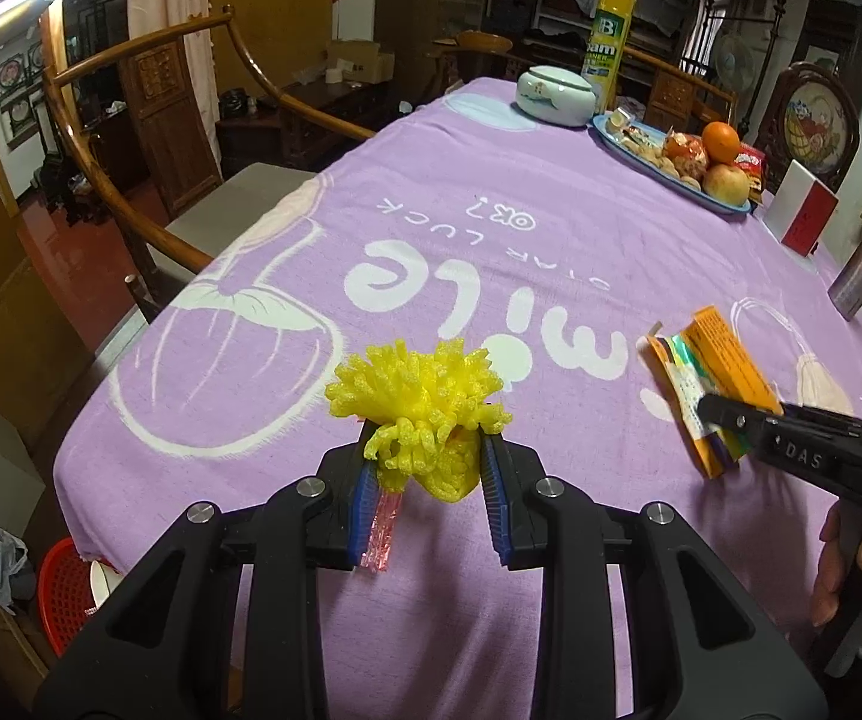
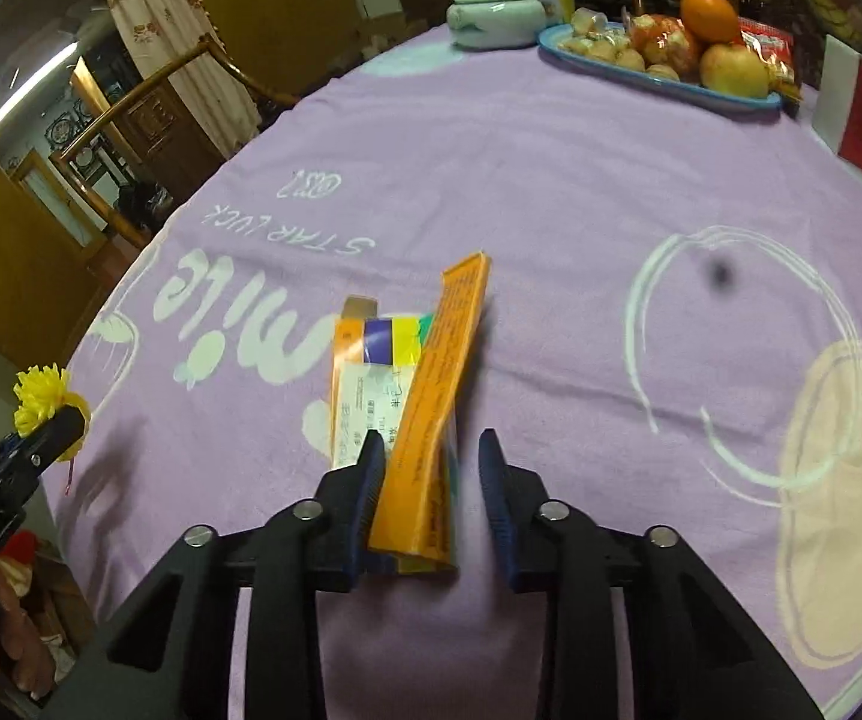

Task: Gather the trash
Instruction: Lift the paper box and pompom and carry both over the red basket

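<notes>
My left gripper [image 1: 431, 468] clamped yellow frilly foam net [image 1: 425, 402] above purple printed cloth-covered surface [image 1: 490, 228]. My right gripper [image 2: 431, 480]: jaws wider than flattened orange cardboard box [image 2: 431, 420] standing between them; grip undeterminable.
</notes>
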Available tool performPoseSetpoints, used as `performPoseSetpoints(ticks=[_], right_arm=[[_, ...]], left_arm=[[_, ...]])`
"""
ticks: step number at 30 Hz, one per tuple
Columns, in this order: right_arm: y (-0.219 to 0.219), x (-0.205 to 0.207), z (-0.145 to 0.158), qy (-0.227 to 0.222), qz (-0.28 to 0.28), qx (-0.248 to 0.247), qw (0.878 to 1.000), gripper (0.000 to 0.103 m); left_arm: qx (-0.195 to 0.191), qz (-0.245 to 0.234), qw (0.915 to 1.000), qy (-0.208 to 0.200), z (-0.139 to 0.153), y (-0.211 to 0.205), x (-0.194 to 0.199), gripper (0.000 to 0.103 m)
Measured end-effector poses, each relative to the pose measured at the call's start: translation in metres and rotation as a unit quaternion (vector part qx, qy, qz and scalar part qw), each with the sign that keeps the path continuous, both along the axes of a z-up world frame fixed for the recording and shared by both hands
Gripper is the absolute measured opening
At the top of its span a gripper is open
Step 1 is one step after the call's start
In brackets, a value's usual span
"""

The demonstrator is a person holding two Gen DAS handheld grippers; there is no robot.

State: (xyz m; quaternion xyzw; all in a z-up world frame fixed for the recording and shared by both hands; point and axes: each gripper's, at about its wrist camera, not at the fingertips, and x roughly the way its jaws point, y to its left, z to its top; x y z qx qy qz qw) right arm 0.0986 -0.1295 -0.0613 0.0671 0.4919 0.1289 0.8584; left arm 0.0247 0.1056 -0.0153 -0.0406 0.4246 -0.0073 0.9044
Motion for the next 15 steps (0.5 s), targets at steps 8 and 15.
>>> performPoseSetpoints(ticks=[8, 15], right_arm=[[0.010, -0.017, 0.030, -0.053, 0.018, -0.004, 0.998, 0.017], [0.052, -0.043, 0.068, -0.090, 0.098, 0.039, 0.990, 0.017]], left_arm=[[0.001, 0.015, 0.9998, -0.013, 0.006, 0.015, -0.014, 0.031], [-0.019, 0.065, 0.9973, -0.029, 0.016, 0.062, -0.052, 0.031]])
